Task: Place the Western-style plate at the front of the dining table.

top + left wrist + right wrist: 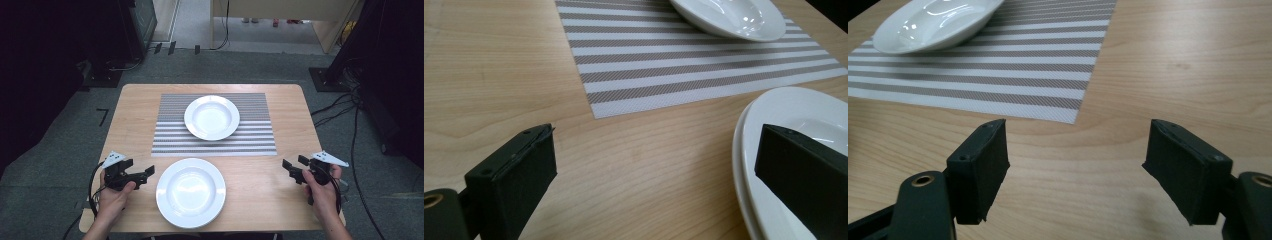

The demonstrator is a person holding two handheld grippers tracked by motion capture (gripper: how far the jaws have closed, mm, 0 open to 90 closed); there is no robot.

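I see my left gripper [141, 176] and right gripper [292, 170] low over the wooden table [135, 105], jaws apart, empty. Near plate [190, 192] between them, far plate [211, 117] on striped placemat [170, 140]. Beyond: grey carpet [260, 67], cables [350, 120], maybe dark cabinets.

Both forearms are bare. Each black gripper [134, 175] [296, 167] carries a grey three-cornered plate, blocky jaws, brass-ringed screw holes and a black cable trailing toward six o'clock.

Two white plates [190, 193], striped placemat [255, 137], wooden table [135, 107].
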